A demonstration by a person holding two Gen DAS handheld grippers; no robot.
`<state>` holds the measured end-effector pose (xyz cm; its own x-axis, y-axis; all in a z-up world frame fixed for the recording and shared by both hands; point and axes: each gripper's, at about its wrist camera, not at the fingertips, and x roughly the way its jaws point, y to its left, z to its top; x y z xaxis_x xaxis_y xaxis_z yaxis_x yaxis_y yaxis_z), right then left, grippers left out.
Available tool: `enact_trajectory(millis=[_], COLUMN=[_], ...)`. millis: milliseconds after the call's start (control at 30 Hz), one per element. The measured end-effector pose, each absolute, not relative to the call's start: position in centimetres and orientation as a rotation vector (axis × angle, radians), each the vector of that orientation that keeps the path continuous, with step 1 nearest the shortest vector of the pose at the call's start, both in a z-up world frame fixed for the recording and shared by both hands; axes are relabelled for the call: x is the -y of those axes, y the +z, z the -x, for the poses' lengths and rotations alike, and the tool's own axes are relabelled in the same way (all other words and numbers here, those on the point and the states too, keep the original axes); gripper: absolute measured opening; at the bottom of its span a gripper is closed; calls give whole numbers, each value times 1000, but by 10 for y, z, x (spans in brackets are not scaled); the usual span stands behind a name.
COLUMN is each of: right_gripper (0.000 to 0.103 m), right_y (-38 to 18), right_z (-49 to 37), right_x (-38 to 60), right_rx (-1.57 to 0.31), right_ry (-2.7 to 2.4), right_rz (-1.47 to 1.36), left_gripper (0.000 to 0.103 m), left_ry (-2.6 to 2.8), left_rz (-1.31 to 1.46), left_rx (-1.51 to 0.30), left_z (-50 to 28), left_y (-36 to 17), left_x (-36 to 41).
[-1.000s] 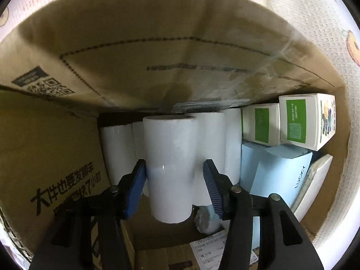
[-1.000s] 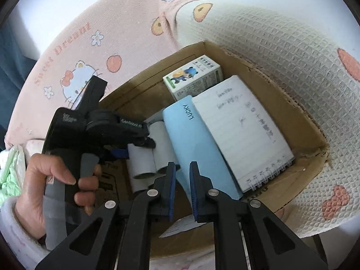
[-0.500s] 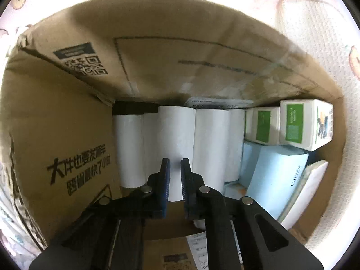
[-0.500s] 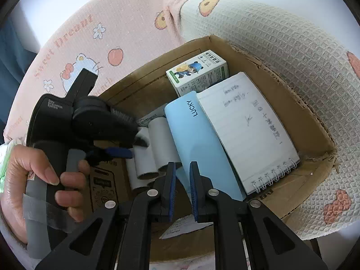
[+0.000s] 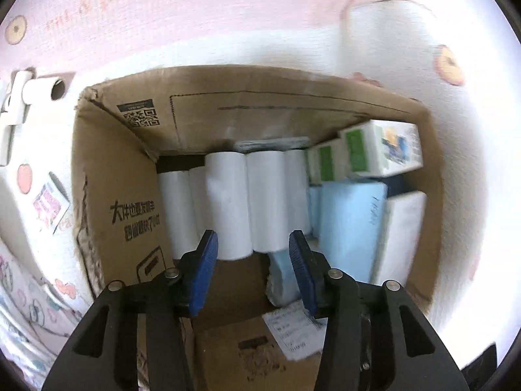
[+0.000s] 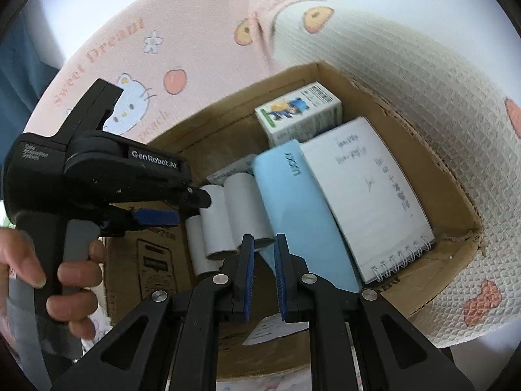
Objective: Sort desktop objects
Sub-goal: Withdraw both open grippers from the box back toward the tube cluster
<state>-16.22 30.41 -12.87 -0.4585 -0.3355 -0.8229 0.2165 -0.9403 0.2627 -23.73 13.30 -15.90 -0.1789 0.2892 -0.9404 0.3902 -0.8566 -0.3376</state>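
Sorting appears well advanced: most objects visible already lie packed in the cardboard box (image 5: 123,195), which rests on a pink printed blanket (image 6: 107,52). What looks like one more paper roll (image 5: 42,90) lies on the blanket beyond the box's far-left corner, so some work probably remains.

Box contents, left to right:
- Left wall: a group of white paper rolls (image 5: 228,202) lying side by side, ends toward the near edge.
- Centre: a light blue book (image 6: 293,208) marked "LUCKY", leaning against the rolls.
- Right of it: a spiral-bound notebook (image 6: 368,195), handwritten page up.
- Far right corner: two small printed cartons (image 5: 381,153).
- Near edge: loose paper slips on the box floor.

The left gripper (image 5: 250,267) is above the rolls, its jaws opening with nothing between them. The right gripper (image 6: 262,280) is over the near edge, jaws closed and empty.
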Motion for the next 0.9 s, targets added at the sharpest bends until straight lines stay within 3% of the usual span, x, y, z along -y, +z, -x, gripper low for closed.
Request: enact_trajectory(millis=[67,100,133,400,533,833,900], right_gripper=[10,10,10,10,10,10,10], right_y=[-124,-123,-122,-118,-116,-110,-108], right_z=[159,158,156,151,148,134,129], right_x=[-300,-299,-297,-277,-270,-258,-254], right_rx=[147,140,131,81,64,41,27], right_ry=[-2432,-2433,-2435,-2422,-2422,-2423,-2431], right_rz=[-1391,-1390,-1390,-1389,-1393,-1368,-1365], left_gripper=[41,20,6,3,3,3,3], left_ry=[-2259,-2269,-2283,-2507,-2638,-3022,-3045], left_rz=[-1969,-1973,-1979,-1901,-1874,-1600,-1587], left_rx=[-852,-846,-835,-809,-891,-539,-566], left_z=[229,238,238,207,200,158,152], left_y=[-155,-151,-149,-146,-141,-121,-122], left_x=[-128,-142,-145,-115,-124,-118,-112])
